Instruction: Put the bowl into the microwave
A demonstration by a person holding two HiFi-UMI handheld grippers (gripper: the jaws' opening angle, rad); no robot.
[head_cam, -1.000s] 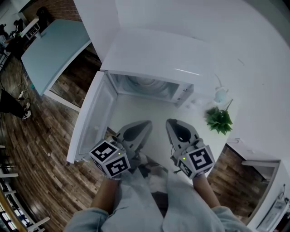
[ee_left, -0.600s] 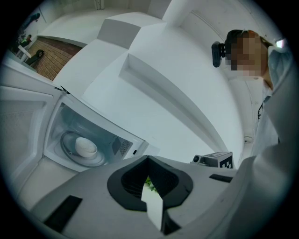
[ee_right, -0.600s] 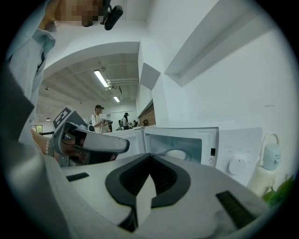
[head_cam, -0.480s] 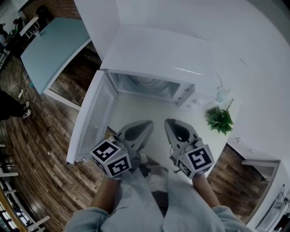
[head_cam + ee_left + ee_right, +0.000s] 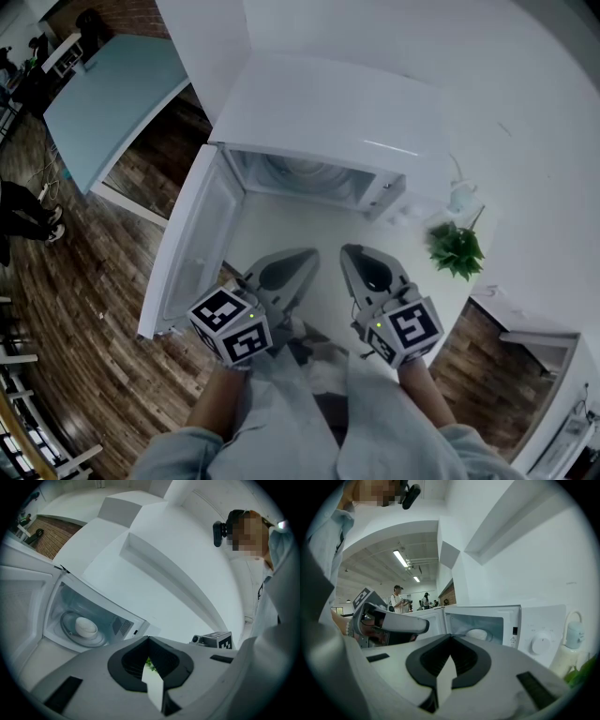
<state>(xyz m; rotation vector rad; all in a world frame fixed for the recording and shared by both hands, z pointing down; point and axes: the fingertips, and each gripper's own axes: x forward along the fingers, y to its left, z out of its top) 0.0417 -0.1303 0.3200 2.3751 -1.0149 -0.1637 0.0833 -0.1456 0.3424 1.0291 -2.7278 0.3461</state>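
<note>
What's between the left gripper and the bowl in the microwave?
Only bare countertop separates left gripper from bowl inside the open microwave, per the head view.

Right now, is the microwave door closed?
No, the door stands wide open, and the bowl sits inside the microwave.

I get bright, even indoor light. Ceiling strip lights (image 5: 400, 558) glow far left in the right gripper view, and a thin glare streak lies on the microwave (image 5: 319, 103) top. Every view bulges fisheye-style, the gripper views darken at their corners, and the nearest foreground looks soft.
</note>
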